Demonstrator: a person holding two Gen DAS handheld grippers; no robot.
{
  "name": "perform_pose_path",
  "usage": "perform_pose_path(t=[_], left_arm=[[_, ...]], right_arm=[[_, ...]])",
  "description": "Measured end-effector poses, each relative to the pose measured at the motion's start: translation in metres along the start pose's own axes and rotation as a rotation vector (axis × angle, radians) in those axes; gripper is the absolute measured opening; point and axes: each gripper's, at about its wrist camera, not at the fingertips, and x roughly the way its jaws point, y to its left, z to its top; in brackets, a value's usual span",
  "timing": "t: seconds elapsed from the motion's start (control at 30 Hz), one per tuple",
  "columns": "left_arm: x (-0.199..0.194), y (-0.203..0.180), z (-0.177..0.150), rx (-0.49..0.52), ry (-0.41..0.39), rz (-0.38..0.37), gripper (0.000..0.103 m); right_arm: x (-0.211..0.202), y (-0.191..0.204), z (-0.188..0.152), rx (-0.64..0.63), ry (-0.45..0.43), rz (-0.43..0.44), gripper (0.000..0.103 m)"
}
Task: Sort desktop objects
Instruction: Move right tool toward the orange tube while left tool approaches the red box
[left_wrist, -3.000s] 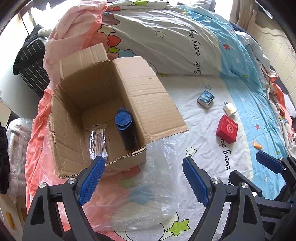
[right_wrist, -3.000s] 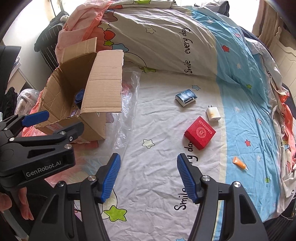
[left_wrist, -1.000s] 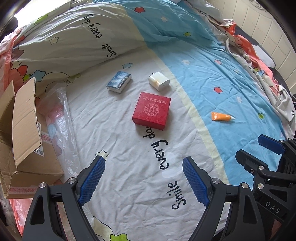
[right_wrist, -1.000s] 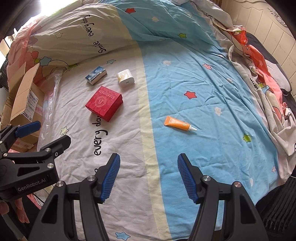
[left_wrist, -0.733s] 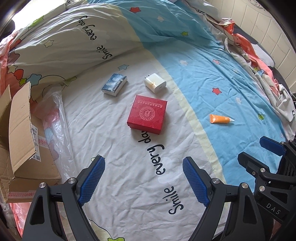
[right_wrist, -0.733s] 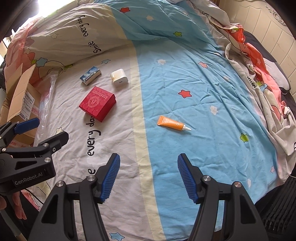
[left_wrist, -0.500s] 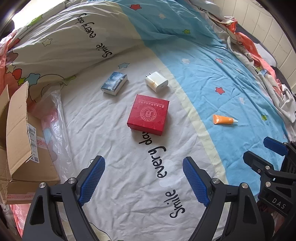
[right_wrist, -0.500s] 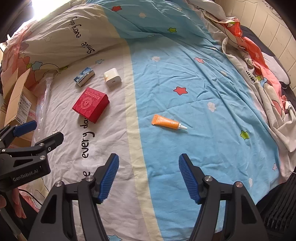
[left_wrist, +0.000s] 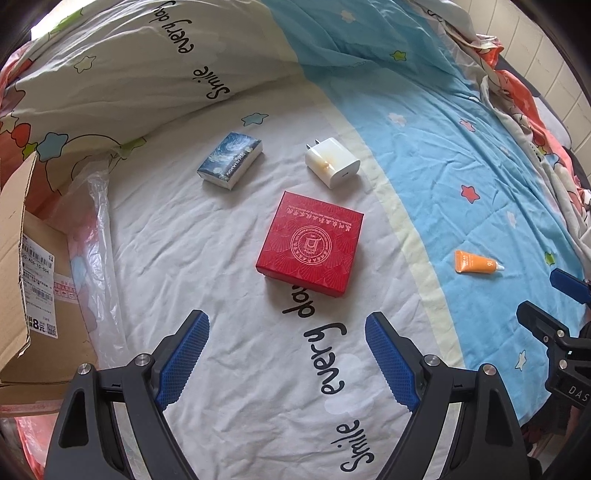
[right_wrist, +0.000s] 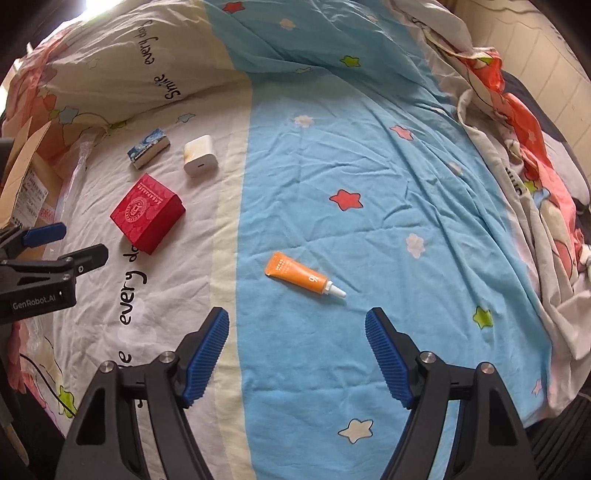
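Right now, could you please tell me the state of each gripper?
Left gripper: open, holding nothing.
Right gripper: jaws opening, nothing between them.

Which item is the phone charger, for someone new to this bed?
Start at the white strip of the bedsheet, beside its blue half. Above the red box lie two small things; the charger is the one nearer the blue. It is plain white with metal prongs, unlike the blue-printed pack.
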Motion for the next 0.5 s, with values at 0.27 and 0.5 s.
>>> perform_pose_path(t=[0.27, 0.5], left_arm=[[0.023, -0.009, 0.006, 0.017, 0.013, -0.009, 0.089], [0.032, -0.018, 0.009, 0.084, 0.008, -0.011, 0.089]], right_arm=[[0.019, 0.017, 0.013, -0.291, 0.035, 0.08, 0.073], [0.03, 0.028, 0.011, -0.447, 0.065, 0.118, 0.073]])
